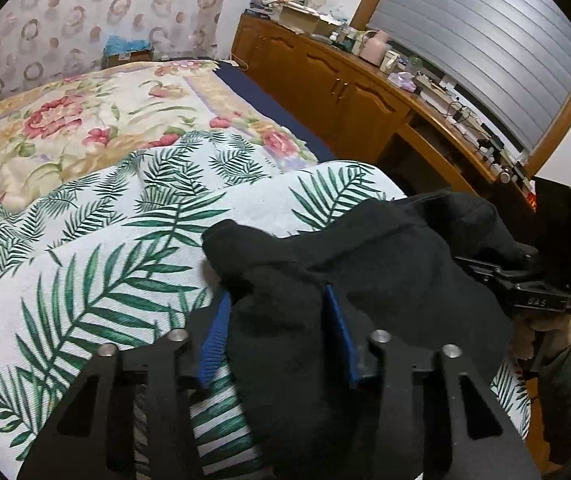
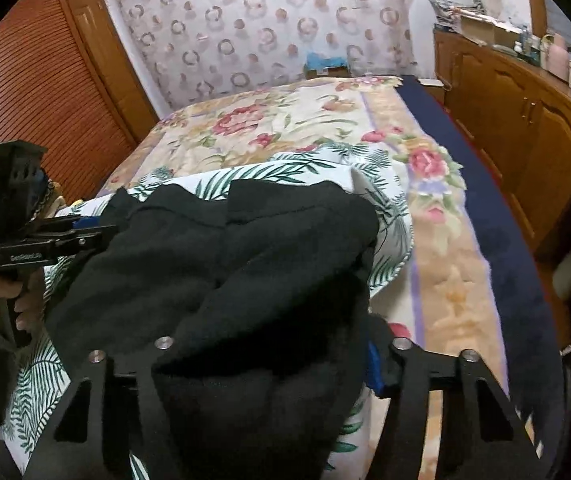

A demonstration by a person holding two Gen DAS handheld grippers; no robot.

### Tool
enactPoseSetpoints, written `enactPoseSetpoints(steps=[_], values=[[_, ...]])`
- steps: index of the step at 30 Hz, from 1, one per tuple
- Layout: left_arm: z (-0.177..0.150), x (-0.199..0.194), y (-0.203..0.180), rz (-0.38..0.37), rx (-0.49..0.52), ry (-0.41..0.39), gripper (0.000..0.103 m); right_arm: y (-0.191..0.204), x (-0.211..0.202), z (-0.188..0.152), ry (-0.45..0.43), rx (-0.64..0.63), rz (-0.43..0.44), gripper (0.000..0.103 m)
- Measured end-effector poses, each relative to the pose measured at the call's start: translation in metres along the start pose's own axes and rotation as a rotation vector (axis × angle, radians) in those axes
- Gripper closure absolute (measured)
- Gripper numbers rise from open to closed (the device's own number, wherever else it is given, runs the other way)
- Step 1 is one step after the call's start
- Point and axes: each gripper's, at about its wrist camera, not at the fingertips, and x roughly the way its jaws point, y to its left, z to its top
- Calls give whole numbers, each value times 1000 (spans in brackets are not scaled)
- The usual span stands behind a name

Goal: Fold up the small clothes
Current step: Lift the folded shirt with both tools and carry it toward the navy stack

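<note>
A black garment (image 1: 365, 264) is stretched between my two grippers above a white leaf-print cloth (image 1: 97, 264) on the bed. My left gripper (image 1: 281, 320) is shut on one end of it; bunched black cloth sits between the blue pads (image 1: 215, 336). My right gripper (image 2: 269, 360) is shut on the other end, and the cloth (image 2: 225, 248) covers most of its fingers. The right gripper also shows at the right of the left wrist view (image 1: 525, 284), and the left gripper at the left of the right wrist view (image 2: 81, 236).
The bed carries a floral quilt (image 1: 73, 120) with a navy edge (image 2: 497, 216). A long wooden cabinet (image 1: 325, 76) with clutter on top runs along the right. A slatted wooden door (image 2: 33, 96) stands at the left. A patterned curtain (image 2: 265, 24) hangs behind the bed.
</note>
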Motion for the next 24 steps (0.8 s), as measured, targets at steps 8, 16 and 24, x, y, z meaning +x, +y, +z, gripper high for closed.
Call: enactPoseSetpoints(steps=[8, 16, 24], values=[[0, -24, -18, -10, 37, -51, 85, 11, -14, -13, -53, -45, 36, 84], [-6, -95, -40, 6, 95, -219, 86, 34, -40, -17, -183, -102, 23, 86], [-17, -158, -27, 85, 102, -326, 86, 73, -44, -7, -241, -201, 47, 87]])
